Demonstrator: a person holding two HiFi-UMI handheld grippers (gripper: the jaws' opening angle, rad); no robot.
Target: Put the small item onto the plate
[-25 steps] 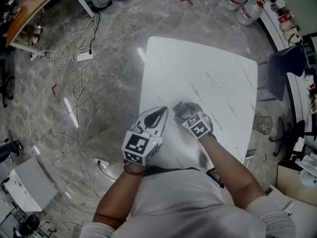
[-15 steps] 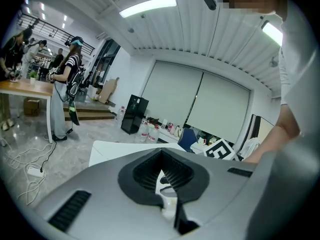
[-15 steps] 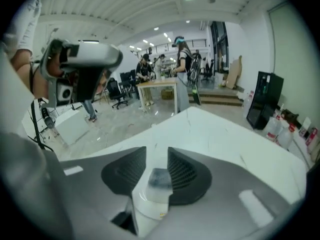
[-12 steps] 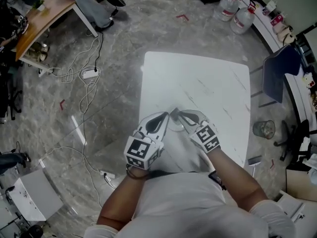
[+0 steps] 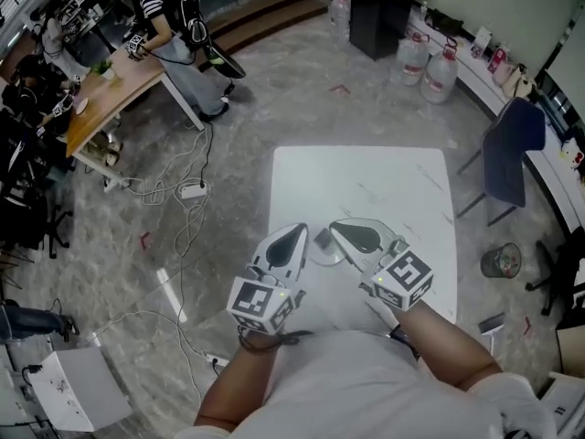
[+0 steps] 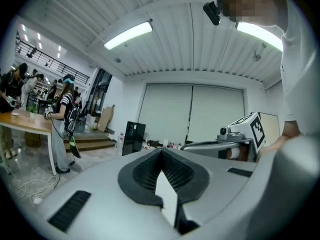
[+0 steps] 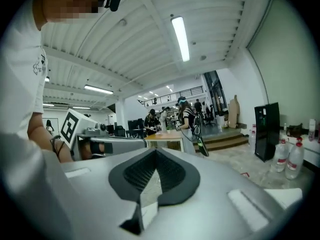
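The left gripper's [image 5: 303, 227] jaws are pressed together at the tips with nothing between them. The right gripper's [image 5: 335, 225] jaws have just been closing and now meet the same way, also empty. Both are held side by side above the near half of the desk [image 5: 384, 181].

The small item [image 5: 322, 240], a grey speck, shows on the desk between the two tips. A faint round rim around it may be the plate [image 5: 331, 258], but it is too faint to be sure.

Each marker cube [image 5: 260, 302] bears black-and-white squares and no words. The labels on the water bottles [image 5: 443, 73] are too small to read.

The floor [image 5: 274, 90] is grey marbled stone, and the desk is white with thin grey veins. At the far left stands a wooden desk [image 5: 119, 90] with people [image 5: 174, 16] around it. A black cabinet [image 5: 382, 7] stands at the far side, with the water bottles to its right. Tube lights [image 6: 129, 35] run along a ribbed white ceiling.

A blue chair [image 5: 505, 158] stands just beside the desk's far right corner, and a bin [image 5: 501, 262] sits near its right edge. Cables [image 5: 187, 218] and a power strip [image 5: 193, 190] trail over the floor to the left of the desk. Open floor runs from the desk's far edge towards the cabinet, with a red tape mark [image 5: 340, 88] on it.
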